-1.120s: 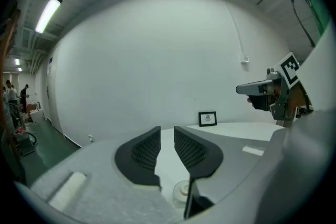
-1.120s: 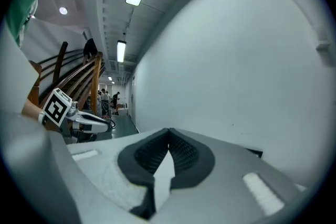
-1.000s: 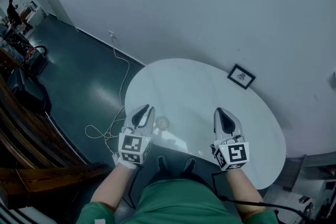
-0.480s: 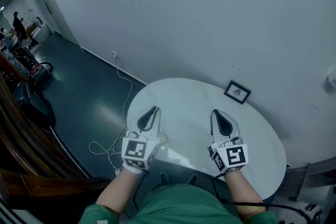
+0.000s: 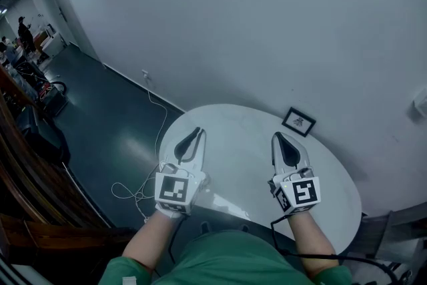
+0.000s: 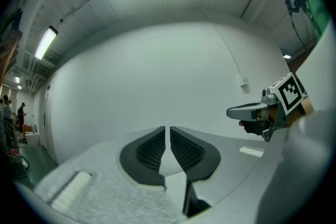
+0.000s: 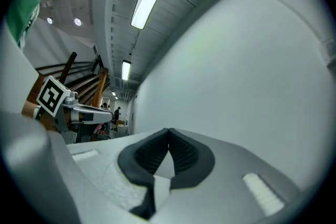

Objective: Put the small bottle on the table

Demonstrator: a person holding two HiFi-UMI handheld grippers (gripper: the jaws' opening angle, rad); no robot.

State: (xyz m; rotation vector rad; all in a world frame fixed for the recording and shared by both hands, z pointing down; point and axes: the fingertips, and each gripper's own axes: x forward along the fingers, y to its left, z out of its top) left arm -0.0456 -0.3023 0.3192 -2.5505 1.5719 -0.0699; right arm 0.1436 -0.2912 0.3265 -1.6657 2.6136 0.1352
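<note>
Seemingly at the tail end of the job, going by empty claws. Left claw (image 5: 198, 133): pads pressed flat together, nothing caught between. Right claw (image 5: 275, 137): likewise closed to a thin seam, holding nothing. Both held level above the round white counter (image 5: 243, 118) and aimed at the bare wall beyond, with only wall and ceiling lights ahead in the two gripper views.

Taking the framed picture (image 5: 298, 122) at the counter's far rim as the mark: right claw just on the near side of it and a little to its left; left claw well to its left, close to the counter's left rim.

No small bottle plainly in sight. Not between either set of pads, and not on the open stretch of counter in front of the framed picture. Just one candidate: a pale rounded shape (image 5: 202, 179) well to the near-left of the framed picture, tight against the right flank of the left claw's body, by the counter's near edge. Too small and blurred to call.

If indeed the bottle, standing on the counter, then placing done and nothing left but drawing the claws back. If not, no way of confirming from here. Worth a look down at the counter before calling it finished.
</note>
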